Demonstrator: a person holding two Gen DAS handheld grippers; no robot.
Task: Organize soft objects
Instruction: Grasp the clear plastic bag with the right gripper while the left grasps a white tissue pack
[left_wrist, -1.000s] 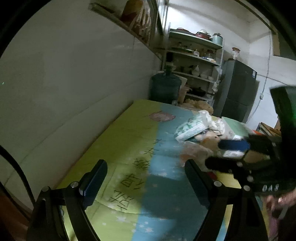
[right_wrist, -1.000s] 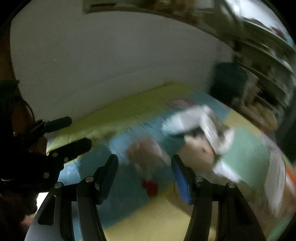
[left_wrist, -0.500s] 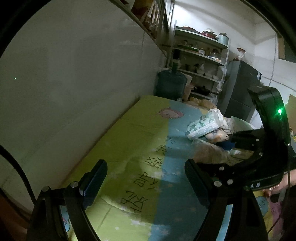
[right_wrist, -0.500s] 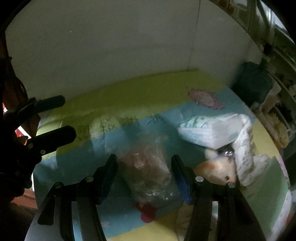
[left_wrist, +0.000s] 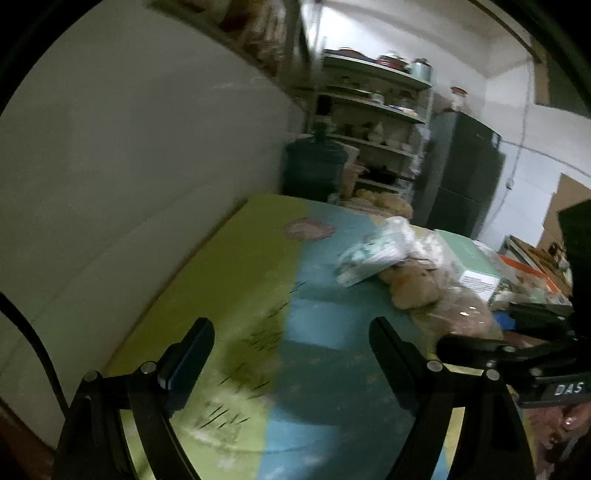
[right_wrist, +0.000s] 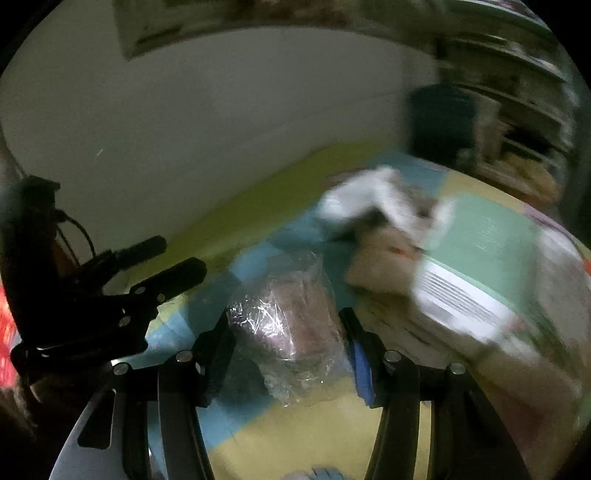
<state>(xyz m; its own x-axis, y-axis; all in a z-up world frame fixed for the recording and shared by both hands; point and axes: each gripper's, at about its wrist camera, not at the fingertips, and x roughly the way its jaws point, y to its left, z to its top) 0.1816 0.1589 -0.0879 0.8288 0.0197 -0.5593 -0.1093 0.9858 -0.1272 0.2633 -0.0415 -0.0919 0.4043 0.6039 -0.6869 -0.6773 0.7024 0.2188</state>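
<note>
Right claw (right_wrist: 286, 328): jaws apart, just been closing in, a plastic-wrapped bundle (right_wrist: 284, 314) between them on the mat (right_wrist: 258, 199); pads near the wrap, contact unclear. Left claw (left_wrist: 291, 350): jaws wide apart, nothing between, over the mat. At 2 o'clock in the left view: plush toy (left_wrist: 413, 284), then a diaper pack (left_wrist: 369, 254). Farther off, a water jug (left_wrist: 314, 166) and shelves (left_wrist: 373, 107).
</note>
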